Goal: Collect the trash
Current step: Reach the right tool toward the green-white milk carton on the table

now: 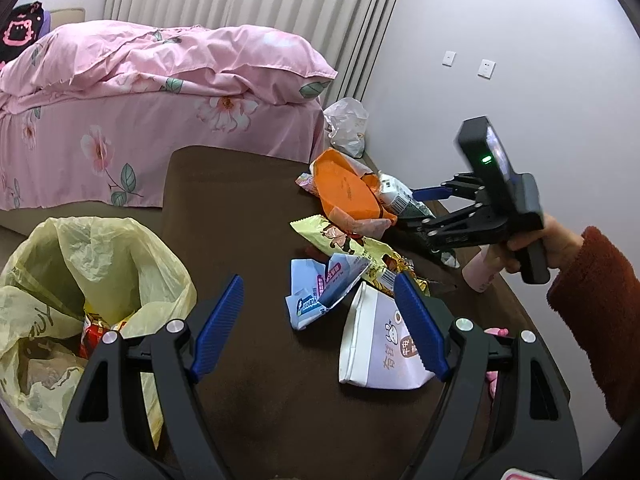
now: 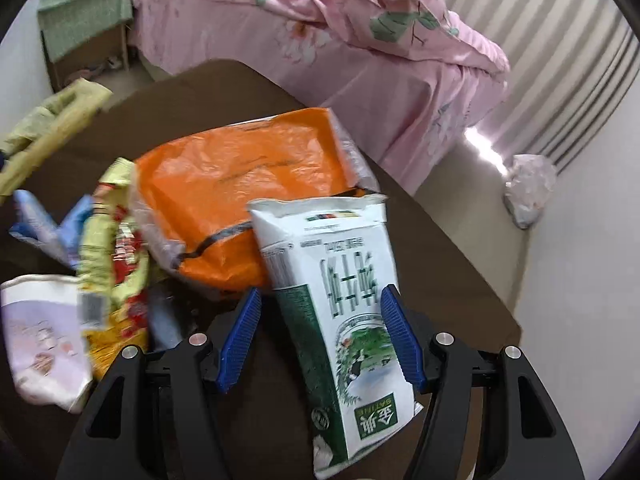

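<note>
On the brown table (image 1: 240, 208) lies a heap of trash. It holds an orange bag (image 1: 348, 192), a yellow snack wrapper (image 1: 340, 240), a blue-white wrapper (image 1: 320, 292) and a white-lilac paper bag (image 1: 380, 344). My left gripper (image 1: 319, 278) hangs open above the blue-white wrapper and holds nothing. A yellow trash bag (image 1: 80, 264) gapes at the left. My right gripper (image 2: 320, 296) stands open around a green-white carton (image 2: 340, 280), which leans on the orange bag (image 2: 240, 184). Its left pad is clear of the carton.
A pink bed (image 1: 140, 112) stands behind the table. A white plastic bag (image 1: 348, 128) sits on the floor by the wall. A pink bottle (image 1: 480, 276) lies under the person's hand at the table's right edge. A green-covered box (image 2: 88, 12) is beside the bed.
</note>
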`<state>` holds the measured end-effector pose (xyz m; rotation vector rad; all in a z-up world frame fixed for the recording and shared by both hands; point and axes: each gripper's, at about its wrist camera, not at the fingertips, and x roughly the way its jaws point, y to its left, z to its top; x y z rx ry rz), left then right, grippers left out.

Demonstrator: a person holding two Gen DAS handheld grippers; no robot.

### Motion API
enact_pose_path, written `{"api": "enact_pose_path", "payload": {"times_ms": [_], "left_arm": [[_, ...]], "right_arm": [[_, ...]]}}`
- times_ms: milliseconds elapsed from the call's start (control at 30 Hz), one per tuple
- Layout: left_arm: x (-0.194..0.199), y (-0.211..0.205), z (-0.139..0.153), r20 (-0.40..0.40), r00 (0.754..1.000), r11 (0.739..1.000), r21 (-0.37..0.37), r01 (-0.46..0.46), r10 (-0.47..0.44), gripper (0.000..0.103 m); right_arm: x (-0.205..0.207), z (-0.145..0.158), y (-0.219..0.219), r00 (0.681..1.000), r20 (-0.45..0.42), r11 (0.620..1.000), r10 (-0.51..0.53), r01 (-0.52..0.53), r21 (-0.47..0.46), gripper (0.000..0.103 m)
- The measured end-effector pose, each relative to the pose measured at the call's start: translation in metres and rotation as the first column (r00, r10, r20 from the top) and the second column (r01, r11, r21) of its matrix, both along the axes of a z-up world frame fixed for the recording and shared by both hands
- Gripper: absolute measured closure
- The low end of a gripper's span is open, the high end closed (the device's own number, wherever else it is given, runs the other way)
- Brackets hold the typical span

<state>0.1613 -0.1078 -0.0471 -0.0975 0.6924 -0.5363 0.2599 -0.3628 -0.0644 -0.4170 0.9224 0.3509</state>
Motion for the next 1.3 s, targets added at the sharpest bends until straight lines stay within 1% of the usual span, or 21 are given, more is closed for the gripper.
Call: {"api": "enact_pose_path", "payload": {"times_ms": [67, 100, 133, 233, 333, 500, 533, 567, 600, 633, 667, 767, 900, 967, 1033, 1100, 1133, 1167, 1200, 1233, 1300], "left_arm": [[0.001, 0.001, 0.003, 0.011, 1.0, 1.0, -0.005, 0.004, -0.004, 0.03], [0.002, 0.001, 0.005, 0.016, 1.0, 1.0, -0.011, 0.006, -0.006, 0.03], [0.004, 0.0, 0.006, 0.017, 1.0, 1.0, -0.016, 0.005, -0.004, 0.03], [0.01, -0.004, 0.007, 0.007, 1.0, 0.999, -0.033, -0.001, 0.001, 0.03], [0.011, -0.01, 0.005, -0.004, 1.0, 0.999, -0.032, 0.002, -0.003, 0.03], [0.008, -0.011, -0.001, -0.017, 1.0, 1.0, 0.0, 0.006, -0.006, 0.03], [0.009, -0.009, -0.002, -0.02, 1.0, 1.0, -0.001, 0.003, -0.003, 0.03], [0.009, -0.008, -0.003, -0.022, 1.0, 1.0, -0.003, -0.001, 0.001, 0.03], [0.01, -0.006, -0.004, -0.025, 1.0, 1.0, -0.007, -0.005, 0.005, 0.03], [0.01, -0.005, -0.006, -0.029, 1.0, 1.0, -0.012, -0.01, 0.009, 0.03], [0.011, -0.004, -0.007, -0.032, 0.999, 1.0, -0.017, -0.013, 0.012, 0.03], [0.01, -0.002, -0.01, -0.04, 0.999, 1.0, -0.025, -0.015, 0.014, 0.03], [0.009, -0.003, -0.012, -0.044, 0.999, 1.0, -0.019, -0.007, 0.007, 0.03], [0.012, -0.004, -0.01, -0.045, 0.999, 1.0, -0.023, 0.0, -0.001, 0.03], [0.021, -0.009, -0.004, -0.045, 0.999, 0.999, -0.028, 0.016, -0.017, 0.03], [0.037, -0.022, 0.008, -0.016, 0.998, 0.998, -0.029, 0.054, -0.055, 0.03], [0.049, -0.032, 0.012, -0.002, 0.997, 0.996, -0.018, 0.082, -0.082, 0.03], [0.063, -0.042, 0.012, -0.004, 0.995, 0.995, 0.001, 0.104, -0.104, 0.03], [0.08, -0.054, 0.009, -0.027, 0.993, 0.993, 0.032, 0.117, -0.117, 0.03], [0.099, -0.065, 0.002, -0.063, 0.991, 0.991, 0.059, 0.121, -0.118, 0.03], [0.132, -0.079, -0.013, -0.144, 0.986, 0.991, 0.085, 0.1, -0.088, 0.032]], "right_arm": [[-0.007, 0.017, -0.016, 1.0, 0.015, 0.996, 0.005, -0.006, 0.088, 0.044], [-0.008, 0.021, -0.02, 1.0, 0.016, 0.994, 0.004, -0.005, 0.106, 0.044], [-0.008, 0.022, -0.025, 1.0, 0.012, 0.995, 0.002, -0.003, 0.104, 0.044], [-0.001, 0.011, -0.026, 1.0, -0.021, 0.999, 0.0, 0.001, 0.039, 0.044], [0.016, -0.003, -0.026, 0.996, -0.093, 0.998, 0.012, -0.007, 0.062, 0.044], [0.028, -0.008, -0.022, 0.995, -0.089, 0.998, -0.035, 0.04, 0.057, 0.044], [0.026, -0.004, -0.02, 0.996, -0.08, 0.995, -0.048, 0.055, 0.08, 0.049], [0.023, -0.002, -0.021, 0.995, -0.083, 0.991, -0.051, 0.06, 0.116, 0.057], [0.021, 0.0, -0.02, 0.993, -0.103, 0.986, -0.053, 0.068, 0.15, 0.083], [0.016, 0.003, -0.018, 0.991, -0.112, 0.981, -0.07, 0.089, 0.175, 0.086], [0.008, 0.007, -0.015, 0.993, -0.093, 0.979, -0.079, 0.095, 0.179, 0.086], [-0.015, 0.014, -0.002, 0.996, -0.081, 0.978, -0.034, 0.05, 0.204, 0.09], [-0.047, 0.02, 0.007, 0.996, -0.093, 0.958, 0.002, 0.025, 0.286, 0.09], [-0.064, 0.024, 0.005, 0.997, -0.078, 0.943, 0.006, 0.02, 0.331, 0.09], [-0.078, 0.031, -0.001, 0.999, -0.032, 0.932, -0.026, 0.035, 0.36, 0.09], [-0.086, 0.036, -0.01, 0.997, 0.023, 0.924, -0.07, 0.056, 0.378, 0.089], [-0.09, 0.038, -0.014, 0.99, 0.074, 0.93, -0.116, 0.083, 0.358, 0.085], [-0.091, 0.038, -0.017, 0.985, 0.098, 0.933, -0.144, 0.102, 0.346, 0.078], [-0.093, 0.038, -0.02, 0.978, 0.119, 0.932, -0.171, 0.121, 0.343, 0.062], [-0.096, 0.036, -0.025, 0.971, 0.128, 0.915, -0.202, 0.14, 0.379, 0.059], [-0.099, 0.033, -0.032, 0.963, 0.125, 0.89, -0.237, 0.163, 0.426, 0.059]]}}
